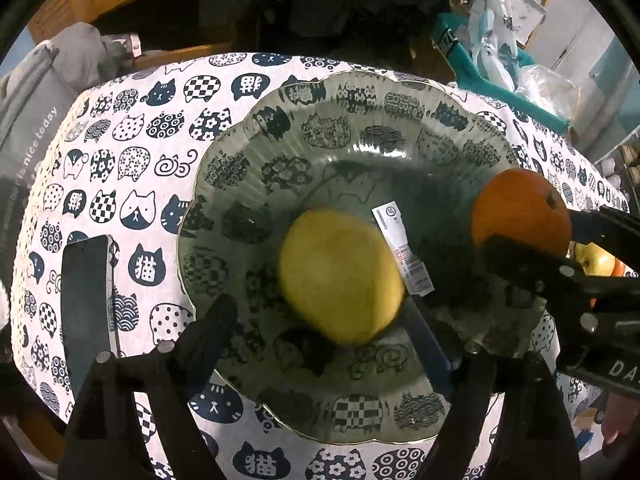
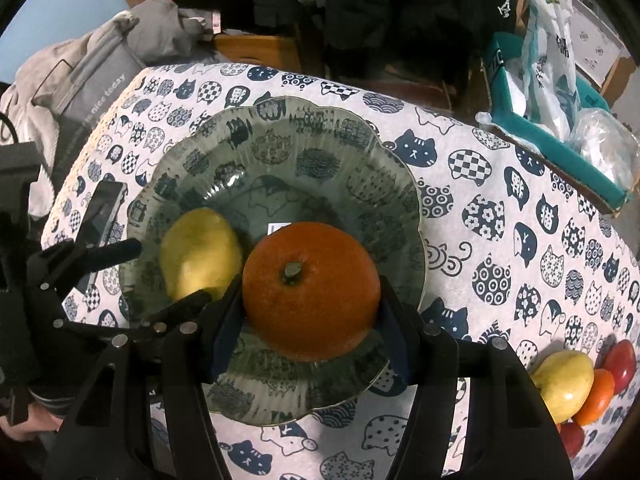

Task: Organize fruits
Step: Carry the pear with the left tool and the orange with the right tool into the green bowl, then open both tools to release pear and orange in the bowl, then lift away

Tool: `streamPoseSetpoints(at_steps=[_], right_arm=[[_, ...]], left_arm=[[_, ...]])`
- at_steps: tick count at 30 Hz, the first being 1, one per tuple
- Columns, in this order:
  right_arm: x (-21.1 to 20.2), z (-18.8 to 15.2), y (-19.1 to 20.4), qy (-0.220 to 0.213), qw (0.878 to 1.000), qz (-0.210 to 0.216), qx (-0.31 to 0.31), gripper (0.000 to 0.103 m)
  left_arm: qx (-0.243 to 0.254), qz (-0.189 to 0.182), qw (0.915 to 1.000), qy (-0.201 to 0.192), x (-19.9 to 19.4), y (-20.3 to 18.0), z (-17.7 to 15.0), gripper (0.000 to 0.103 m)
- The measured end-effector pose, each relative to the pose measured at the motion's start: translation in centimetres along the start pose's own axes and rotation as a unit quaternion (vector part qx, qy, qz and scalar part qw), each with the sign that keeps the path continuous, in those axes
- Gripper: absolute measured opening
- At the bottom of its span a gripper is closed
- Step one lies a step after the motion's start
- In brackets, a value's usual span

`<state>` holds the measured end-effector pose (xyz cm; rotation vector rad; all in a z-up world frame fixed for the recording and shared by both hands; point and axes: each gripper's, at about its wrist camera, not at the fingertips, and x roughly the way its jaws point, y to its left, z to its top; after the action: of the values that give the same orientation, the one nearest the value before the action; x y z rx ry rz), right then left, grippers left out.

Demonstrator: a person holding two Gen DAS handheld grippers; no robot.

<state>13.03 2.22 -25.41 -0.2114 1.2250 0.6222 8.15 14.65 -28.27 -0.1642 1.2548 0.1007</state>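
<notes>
Right tool (image 2: 312,312) clamped on an orange (image 2: 311,290) above the glass plate (image 2: 328,152), left tool (image 1: 320,332) spread wide around a yellow fruit (image 1: 340,276) lying in the plate, pads apart from it, more fruit (image 2: 580,384) on the cat-print bench (image 2: 520,240)

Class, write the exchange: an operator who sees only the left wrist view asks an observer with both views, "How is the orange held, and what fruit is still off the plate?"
Observer: The right gripper is shut on the orange, with one pad on each side. It is held stem up over the plate.
Operator: And the fruit off the plate?
Observer: Beside the yellow apple that you glimpse lie a second orange and red apples, on the cloth to the plate's right.
</notes>
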Motion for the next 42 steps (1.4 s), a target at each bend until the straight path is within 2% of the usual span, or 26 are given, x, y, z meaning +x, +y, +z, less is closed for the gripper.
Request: streamPoseSetpoints(at_steps=[6, 20, 22, 25, 31, 42], right_arm=[[0.5, 0.4, -0.1, 0.008, 1.0, 0.009, 0.004, 0.063], [3.4, -0.3, 1.1, 0.061, 0.998, 0.011, -0.014, 0.065], [3.4, -0.4, 1.1, 0.061, 0.998, 0.008, -0.016, 0.071], [2.6, -0.1, 1.2, 0.045, 0.999, 0.014, -0.014, 0.075], [-0.1, 0.4, 0.8, 0.011, 1.0, 0.01, -0.002, 0.075], [-8.6, 0.4, 0.8, -0.086, 0.995, -0.042, -0.01, 0.075]], left_arm=[[-0.012, 0.001, 0.9999, 0.001, -0.8, 0.8, -0.3, 0.086], [-0.023, 0.011, 0.9996, -0.01, -3.4, 2.7, -1.5, 0.086], [-0.024, 0.012, 0.9996, -0.011, -3.6, 2.8, -1.6, 0.086], [-0.023, 0.014, 0.9996, -0.014, -3.9, 2.8, -1.7, 0.086], [-0.023, 0.012, 0.9993, -0.026, -5.2, 2.7, -1.6, 0.086], [-0.018, -0.006, 0.9965, -0.081, -9.9, 0.7, -0.9, 0.086]])
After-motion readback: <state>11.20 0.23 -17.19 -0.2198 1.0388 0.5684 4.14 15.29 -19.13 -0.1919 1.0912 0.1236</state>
